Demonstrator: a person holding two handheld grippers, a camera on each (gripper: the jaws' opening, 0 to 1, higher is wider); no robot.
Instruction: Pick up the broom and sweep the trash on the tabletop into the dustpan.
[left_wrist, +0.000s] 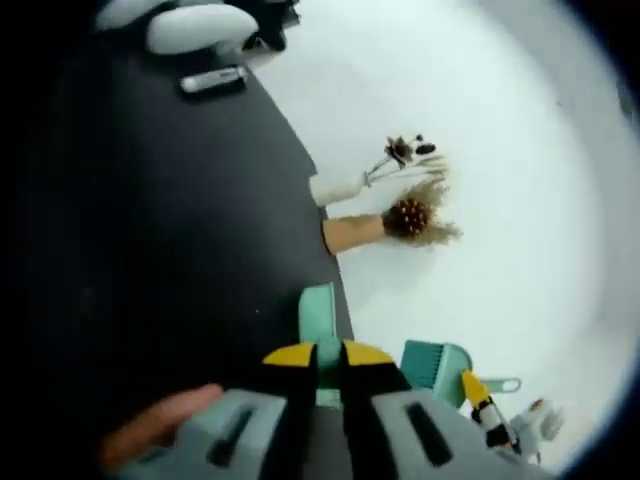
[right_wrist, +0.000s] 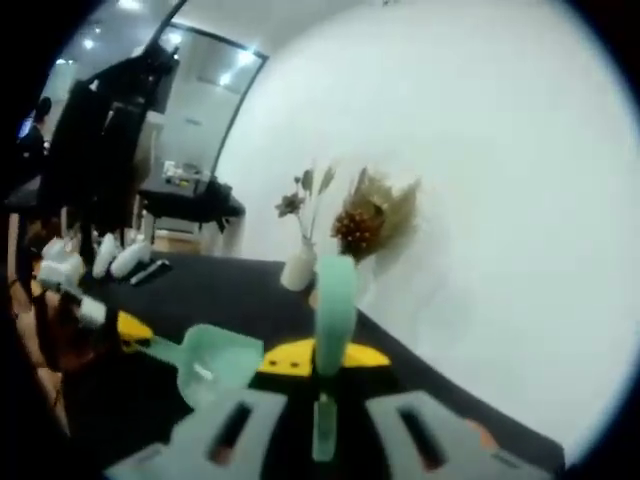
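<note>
While the left gripper (left_wrist: 330, 365) is clamped on a mint-green handle (left_wrist: 318, 325), its yellow tips pressed to either side, the black bench (left_wrist: 170, 230) lies beyond it against a white wall (left_wrist: 500, 170). In the right gripper view, the right gripper (right_wrist: 318, 362) pinches an upright mint-green broom handle (right_wrist: 333, 310). The mint dustpan (right_wrist: 215, 360) hangs just left of it, over the bench, carried by the left gripper. A white vase (left_wrist: 337, 188) and a tan vase (left_wrist: 352, 232) of dried flowers stand at the bench's wall edge. No trash can be made out.
</note>
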